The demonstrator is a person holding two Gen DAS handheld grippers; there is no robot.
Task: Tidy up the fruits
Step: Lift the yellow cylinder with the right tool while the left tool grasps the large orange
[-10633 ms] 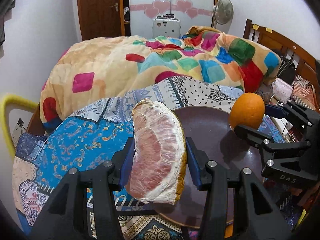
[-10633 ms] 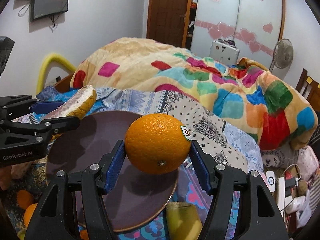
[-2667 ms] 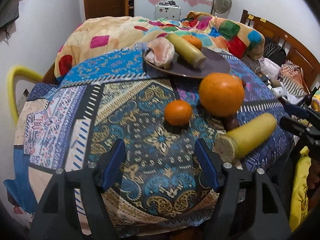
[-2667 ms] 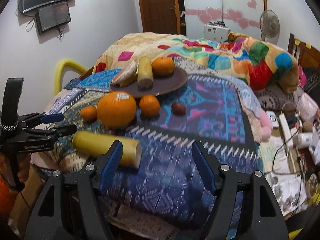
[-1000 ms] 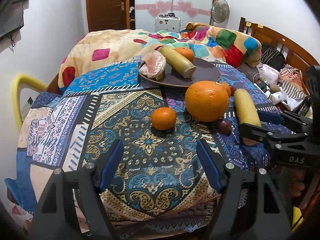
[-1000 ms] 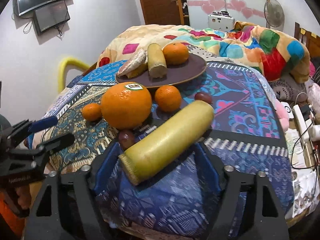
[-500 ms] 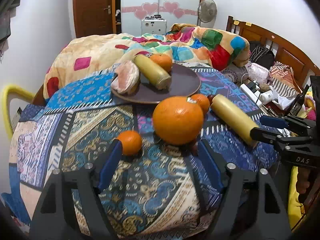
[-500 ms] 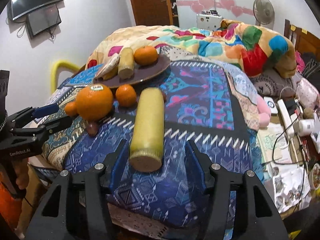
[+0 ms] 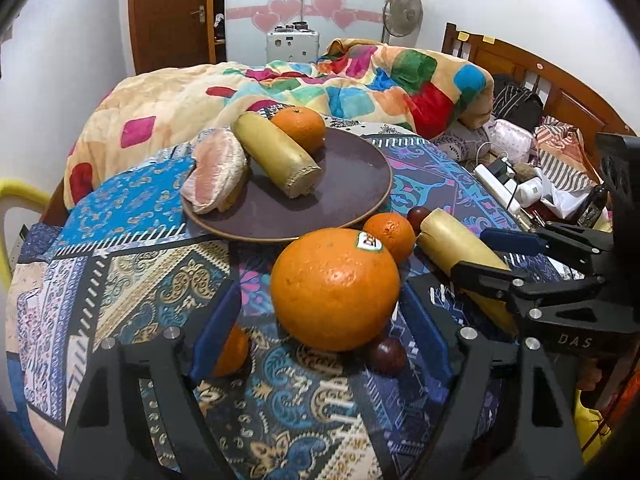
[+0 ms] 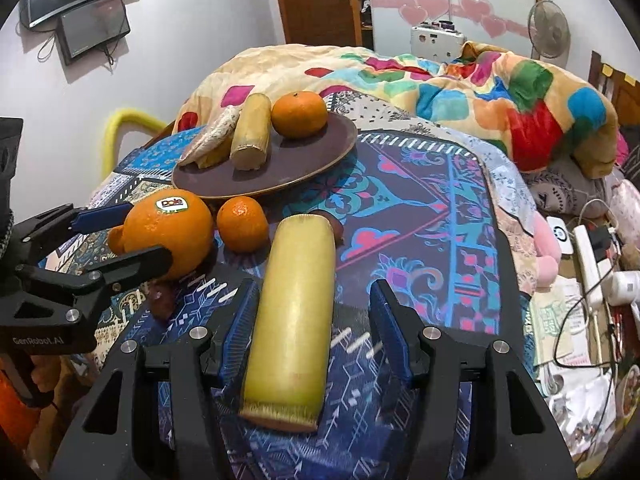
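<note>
A large orange with a Dole sticker (image 9: 335, 290) sits on the patterned cloth between the open fingers of my left gripper (image 9: 320, 320); it also shows in the right wrist view (image 10: 168, 232). A yellow cylindrical fruit piece (image 10: 296, 312) lies between the open fingers of my right gripper (image 10: 316, 332), apart from the right pad; in the left wrist view it (image 9: 460, 252) lies right of the orange. The brown plate (image 9: 352, 188) holds a pomelo wedge (image 9: 216, 176), another yellow piece (image 9: 276, 156) and an orange (image 9: 298, 126).
A mandarin (image 9: 390, 236) lies by the plate's front rim, another (image 9: 230, 352) behind my left finger. Small dark red fruits (image 9: 386, 354) lie beside the big orange. A colourful quilt (image 9: 360, 84) lies behind. Cables and clutter (image 10: 592, 264) lie past the table's right edge.
My left gripper has moved forward so the large orange now sits between its fingers. My right gripper has moved forward around the yellow piece.
</note>
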